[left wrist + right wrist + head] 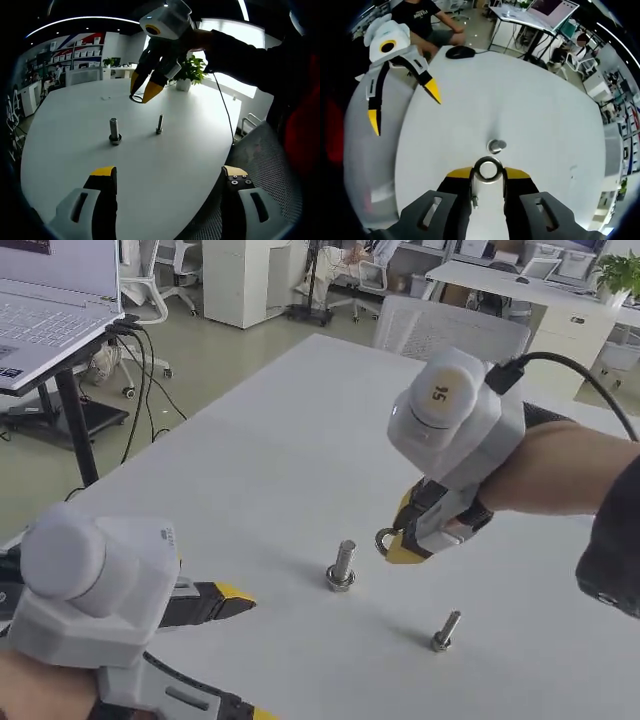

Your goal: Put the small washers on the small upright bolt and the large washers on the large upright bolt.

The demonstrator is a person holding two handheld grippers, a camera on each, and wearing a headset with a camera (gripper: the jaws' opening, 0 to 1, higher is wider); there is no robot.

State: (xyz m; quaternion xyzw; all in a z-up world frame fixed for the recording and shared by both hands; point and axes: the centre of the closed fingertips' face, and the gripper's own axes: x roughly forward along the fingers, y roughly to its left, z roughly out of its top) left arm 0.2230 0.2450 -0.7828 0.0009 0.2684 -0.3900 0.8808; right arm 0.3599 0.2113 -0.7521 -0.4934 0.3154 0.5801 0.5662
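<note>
Tool, left (168, 171): low and nearest the person, over the near edge of the bench (280, 440); jaws spread wide with nothing between them.
Small bolt (445, 630): upright on the bench, nearer the person than the large bolt and well apart from it.
Large bolt (341, 568): upright on the bench towards the middle, with a wider base.
Tool, right (395, 545): raised above the bench and tilted down; yellow-tipped jaws pinched on a washer.
Washer (476, 170): a metal ring gripped at the right tool's tips, up in the air close beside the large bolt's top, not on it.
Laptop (50, 300): open on a stand beyond the bench's left edge.
Chair (450, 328): mesh-backed, at the far end of the bench.
</note>
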